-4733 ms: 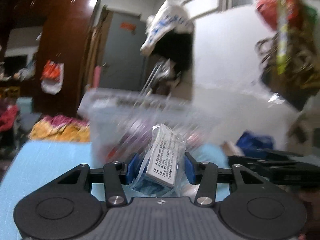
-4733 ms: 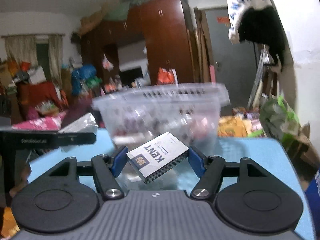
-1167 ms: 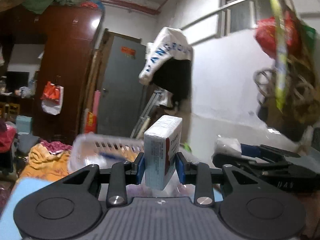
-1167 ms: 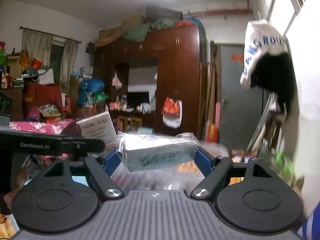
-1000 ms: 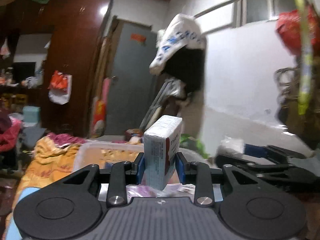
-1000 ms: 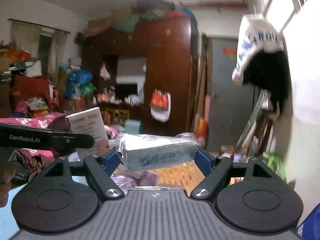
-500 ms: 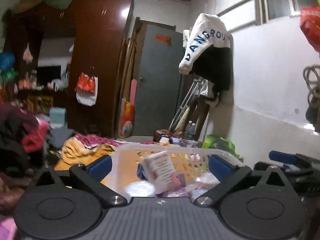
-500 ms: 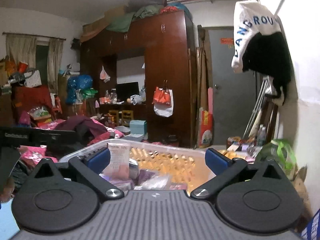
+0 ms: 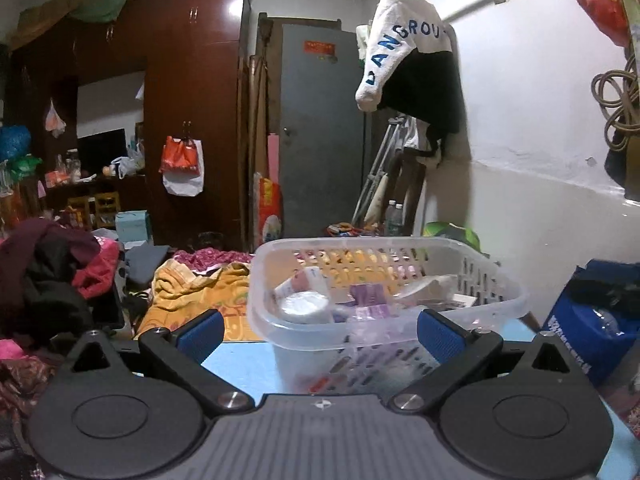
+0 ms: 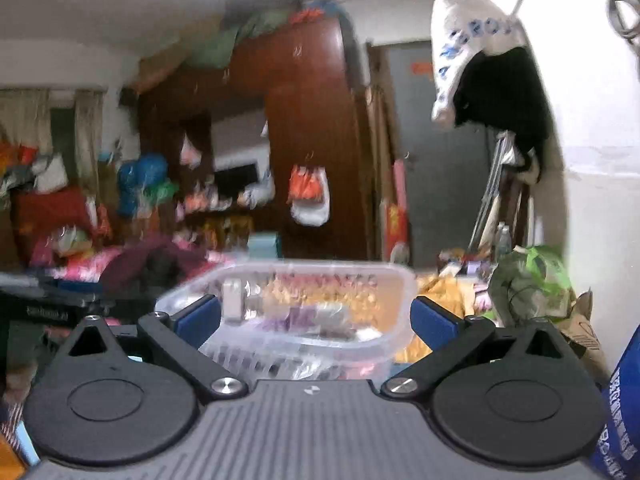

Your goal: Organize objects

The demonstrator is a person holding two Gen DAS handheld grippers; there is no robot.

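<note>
A clear plastic basket stands on the light blue table, just ahead of my left gripper. It holds several small boxes and packets, among them a white box and purple packets. My left gripper is open and empty, level with the basket's near wall. In the right wrist view the same basket sits ahead of my right gripper, which is open and empty. That view is blurred. The other gripper's black arm shows at its left edge.
A blue bag stands right of the basket, and shows in the right wrist view. Heaps of clothes lie to the left. A green bag sits by the white wall. A dark wardrobe and grey door stand behind.
Both grippers opened and let go of their boxes, which dropped into the basket. Both grippers have since drawn back a little from the basket.
</note>
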